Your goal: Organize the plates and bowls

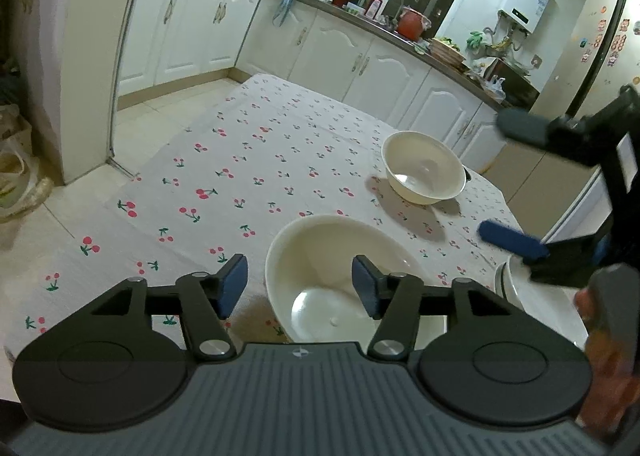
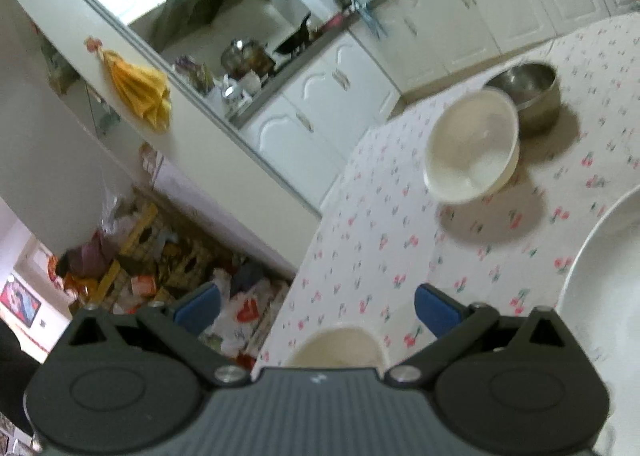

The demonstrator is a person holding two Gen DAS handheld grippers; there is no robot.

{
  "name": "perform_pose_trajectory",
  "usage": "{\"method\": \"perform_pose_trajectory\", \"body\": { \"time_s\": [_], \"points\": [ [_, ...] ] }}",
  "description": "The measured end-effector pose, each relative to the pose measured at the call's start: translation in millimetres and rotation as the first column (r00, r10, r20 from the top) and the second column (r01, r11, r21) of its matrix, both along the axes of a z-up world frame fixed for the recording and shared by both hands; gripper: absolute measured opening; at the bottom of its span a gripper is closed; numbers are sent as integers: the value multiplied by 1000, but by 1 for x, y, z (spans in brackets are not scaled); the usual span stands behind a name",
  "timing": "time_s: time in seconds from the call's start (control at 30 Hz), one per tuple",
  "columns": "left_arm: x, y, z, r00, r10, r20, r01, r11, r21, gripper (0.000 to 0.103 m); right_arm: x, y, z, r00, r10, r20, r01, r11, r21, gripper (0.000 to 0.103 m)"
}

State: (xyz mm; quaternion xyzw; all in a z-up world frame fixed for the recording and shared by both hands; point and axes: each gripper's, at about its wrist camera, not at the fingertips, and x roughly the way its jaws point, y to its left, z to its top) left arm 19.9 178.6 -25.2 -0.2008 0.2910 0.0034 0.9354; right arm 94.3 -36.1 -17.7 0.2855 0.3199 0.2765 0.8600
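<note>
Left gripper (image 1: 299, 287), nearest the lens, stands open astride the near rim of a cream bowl (image 1: 340, 280) resting on the cherry-print tablecloth (image 1: 224, 183), apparently released there, with a second cream bowl (image 1: 423, 167) farther right and the right gripper (image 1: 504, 179) open, empty.

Two cream bowls (image 1: 423, 167) (image 1: 340, 276), one steel bowl (image 2: 532, 95), one white plate (image 2: 600, 296).

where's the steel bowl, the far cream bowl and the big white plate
steel bowl (image 2: 532, 95): right wrist view, on its inner wall.
far cream bowl (image 1: 424, 165): left wrist view, inside the bowl, near its middle.
big white plate (image 2: 600, 296): right wrist view, on its bare surface near the left rim.
</note>
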Motion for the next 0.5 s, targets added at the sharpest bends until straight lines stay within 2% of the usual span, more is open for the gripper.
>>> {"method": "perform_pose_trajectory", "body": {
  "time_s": [0.13, 0.37, 0.5],
  "points": [
    [-1, -3, 3, 1000, 7, 8, -7, 1000, 30, 82, 1, -15, 14, 998, -38, 42, 37, 999, 30, 103],
    [-3, -5, 2, 1000, 6, -6, -5, 996, 88, 93, 7, -33, 36, 990, -90, 109, 86, 995, 41, 103],
    [-2, -6, 6, 1000, 14, -15, -12, 993, 118, 98, 14, -46, 39, 987, -108, 115, 101, 993, 65, 103]
  ]
}}
